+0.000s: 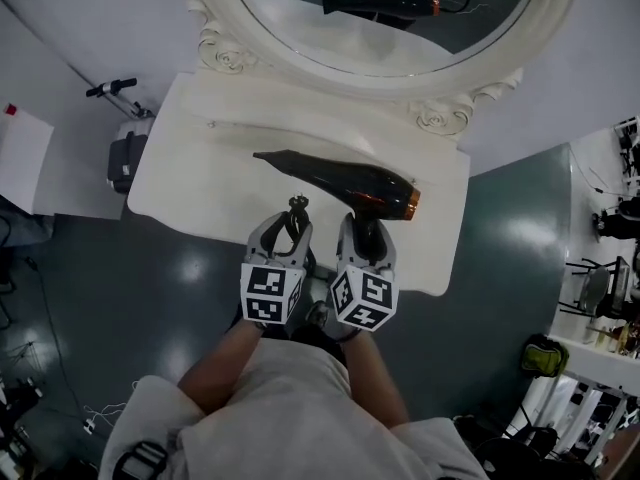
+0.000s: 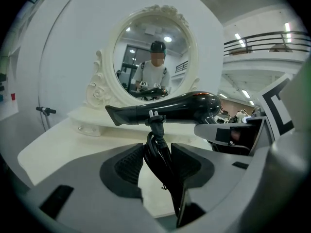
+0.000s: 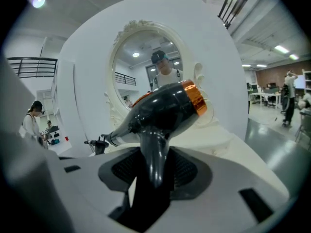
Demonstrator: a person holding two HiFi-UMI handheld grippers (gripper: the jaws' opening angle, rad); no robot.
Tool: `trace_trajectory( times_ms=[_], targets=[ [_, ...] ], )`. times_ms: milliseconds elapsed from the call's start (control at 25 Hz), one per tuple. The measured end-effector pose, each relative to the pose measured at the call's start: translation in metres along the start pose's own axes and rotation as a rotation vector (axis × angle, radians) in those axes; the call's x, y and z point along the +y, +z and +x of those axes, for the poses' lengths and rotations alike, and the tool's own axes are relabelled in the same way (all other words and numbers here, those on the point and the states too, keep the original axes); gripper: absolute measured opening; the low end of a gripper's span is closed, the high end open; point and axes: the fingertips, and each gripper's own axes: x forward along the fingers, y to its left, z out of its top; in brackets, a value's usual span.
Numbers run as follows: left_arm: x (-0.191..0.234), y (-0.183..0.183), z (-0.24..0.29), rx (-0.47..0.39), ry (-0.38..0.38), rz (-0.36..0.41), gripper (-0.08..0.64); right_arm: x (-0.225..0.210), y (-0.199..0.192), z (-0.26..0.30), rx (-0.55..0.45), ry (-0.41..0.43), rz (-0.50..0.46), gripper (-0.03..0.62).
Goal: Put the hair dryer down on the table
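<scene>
The black hair dryer [image 1: 340, 180] with a copper ring at its rear hangs over the middle of the white dressing table [image 1: 190, 183], nozzle pointing left. My right gripper [image 1: 367, 234] is shut on its handle [image 3: 154, 161], and the body [image 3: 163, 106] rises just past the pads. My left gripper [image 1: 288, 230] is shut on the bundled black cord [image 2: 158, 152], whose plug [image 2: 154, 116] sticks up in front of the dryer [image 2: 175, 107]. Whether the dryer touches the tabletop I cannot tell.
An oval mirror [image 1: 400, 63] in an ornate white frame stands at the table's back edge. A thin rod [image 1: 255, 126] lies on the tabletop near the mirror. A white box [image 1: 125, 158] sits on the floor at the left, and racks with chairs [image 1: 600, 288] stand at the right.
</scene>
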Motion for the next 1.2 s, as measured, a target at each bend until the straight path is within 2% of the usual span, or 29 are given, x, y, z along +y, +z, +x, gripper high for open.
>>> trace_trajectory(
  times_ms=[320,560,760,1040,1200],
  targets=[
    [0.037,-0.002,0.033,0.081,-0.031,-0.003,0.184,0.008,-0.017,0.044,0.069,-0.030,0.045,0.190],
    [0.048,-0.019,0.059,0.159,-0.071,0.017,0.184,0.011,-0.039,0.064,0.132,-0.051,0.065,0.189],
    [0.053,-0.033,0.072,0.219,-0.096,-0.016,0.183,-0.001,-0.057,0.073,0.188,-0.095,0.112,0.190],
    [0.054,-0.037,0.083,0.259,-0.158,-0.019,0.183,-0.005,-0.062,0.078,0.234,-0.146,0.141,0.190],
    [0.059,-0.038,0.089,0.271,-0.181,-0.024,0.183,0.001,-0.065,0.084,0.265,-0.143,0.149,0.190]
  ],
)
